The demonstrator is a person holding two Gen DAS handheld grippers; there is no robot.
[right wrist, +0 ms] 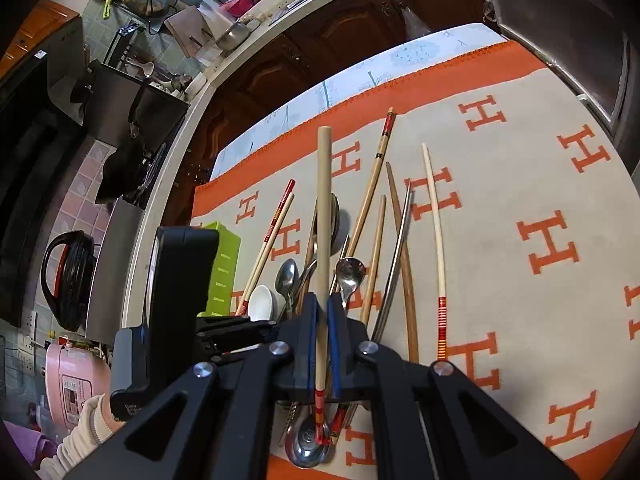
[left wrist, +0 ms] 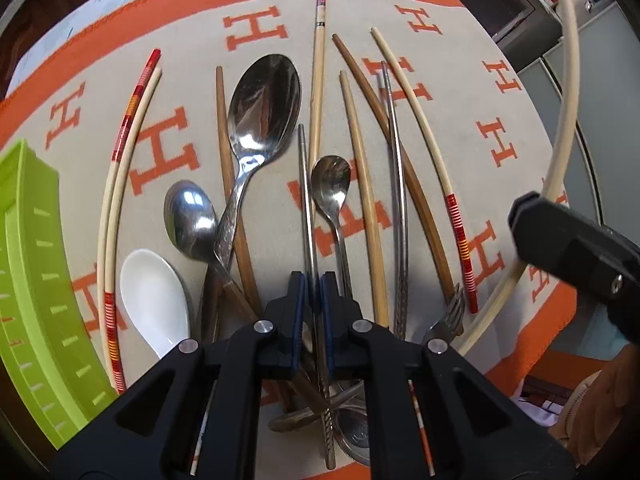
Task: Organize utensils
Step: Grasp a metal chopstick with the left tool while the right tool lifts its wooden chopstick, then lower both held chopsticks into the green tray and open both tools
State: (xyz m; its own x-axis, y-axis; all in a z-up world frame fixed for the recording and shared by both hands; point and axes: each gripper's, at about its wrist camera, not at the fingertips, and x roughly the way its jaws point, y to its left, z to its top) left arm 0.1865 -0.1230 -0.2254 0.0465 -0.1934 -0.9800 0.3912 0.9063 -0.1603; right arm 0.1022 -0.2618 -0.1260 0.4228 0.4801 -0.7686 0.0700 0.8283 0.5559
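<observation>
- On the cloth (left wrist: 460,92), beige with an orange border and a repeated orange letter "H", utensils lie spread in rough rows.
- The left gripper (left wrist: 314,292) is pinched on a thin steel chopstick (left wrist: 305,184), smooth and grey, running forward from between its blue-padded fingers.
- The right gripper (right wrist: 323,312) clamps a cream chopstick (right wrist: 324,208) with red-and-orange banding near its end, lifted above the pile and pointing away.
- Around them: a large shiny steel spoon (left wrist: 266,100), a glossy white ceramic spoon (left wrist: 154,300), brown wooden chopsticks (left wrist: 400,168).
- At far left, a lime-green slotted plastic tray (left wrist: 28,264).
</observation>
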